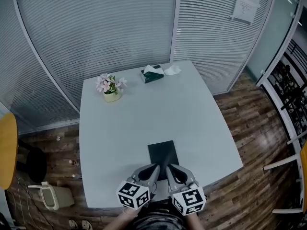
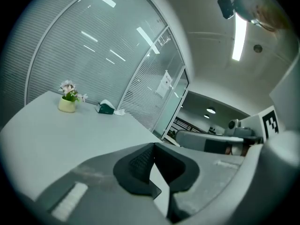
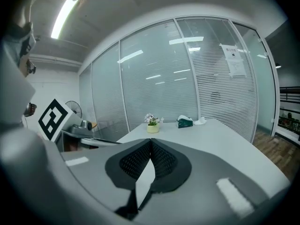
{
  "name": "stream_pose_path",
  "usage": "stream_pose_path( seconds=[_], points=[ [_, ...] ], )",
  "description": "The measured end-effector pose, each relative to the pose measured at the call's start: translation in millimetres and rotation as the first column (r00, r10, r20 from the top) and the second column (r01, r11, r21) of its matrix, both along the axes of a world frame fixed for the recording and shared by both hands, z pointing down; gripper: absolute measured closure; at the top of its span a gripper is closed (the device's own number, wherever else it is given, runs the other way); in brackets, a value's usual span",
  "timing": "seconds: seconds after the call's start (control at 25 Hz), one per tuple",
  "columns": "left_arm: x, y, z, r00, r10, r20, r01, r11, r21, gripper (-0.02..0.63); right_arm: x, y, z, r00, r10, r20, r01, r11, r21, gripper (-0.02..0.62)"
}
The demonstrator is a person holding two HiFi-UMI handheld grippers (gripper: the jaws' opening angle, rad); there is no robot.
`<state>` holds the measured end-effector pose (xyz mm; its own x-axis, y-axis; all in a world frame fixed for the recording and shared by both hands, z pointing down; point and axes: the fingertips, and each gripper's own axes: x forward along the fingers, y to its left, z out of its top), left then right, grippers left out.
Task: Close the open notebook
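A dark notebook point(image 1: 163, 154) lies shut and flat on the white table point(image 1: 144, 114), near its front edge. Just in front of it, my left gripper point(image 1: 156, 167) and my right gripper point(image 1: 171, 167) are held side by side above the table edge. Both are shut with nothing between their jaws. The left gripper point(image 2: 153, 147) looks out level over the table, and its black pads point(image 2: 137, 165) meet at the tips. In the right gripper view the right gripper point(image 3: 150, 141) also has its ribbed pads point(image 3: 164, 161) touching. The notebook is hidden in both gripper views.
A small pot of pink flowers point(image 1: 111, 86) stands at the table's far left, with a green tissue box point(image 1: 152, 74) and a crumpled tissue point(image 1: 172, 70) at the far edge. Glass walls with blinds point(image 1: 96, 28) lie behind. A yellow chair point(image 1: 7, 150) and a white bin point(image 1: 50, 195) stand left.
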<state>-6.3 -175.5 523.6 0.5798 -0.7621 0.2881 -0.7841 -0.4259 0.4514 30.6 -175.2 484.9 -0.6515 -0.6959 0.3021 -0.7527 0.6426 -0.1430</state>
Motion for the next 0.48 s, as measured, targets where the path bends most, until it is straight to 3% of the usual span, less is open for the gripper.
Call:
stream_pose_path(
  seconds=[0.48],
  points=[
    [-40.7, 6.8, -69.6, 0.995, -0.073, 0.064, 0.059, 0.979, 0.198, 0.601, -50.1, 3.5, -44.9, 0.992, -0.116, 0.057, 0.111, 0.990, 0.090, 0.594]
  ],
)
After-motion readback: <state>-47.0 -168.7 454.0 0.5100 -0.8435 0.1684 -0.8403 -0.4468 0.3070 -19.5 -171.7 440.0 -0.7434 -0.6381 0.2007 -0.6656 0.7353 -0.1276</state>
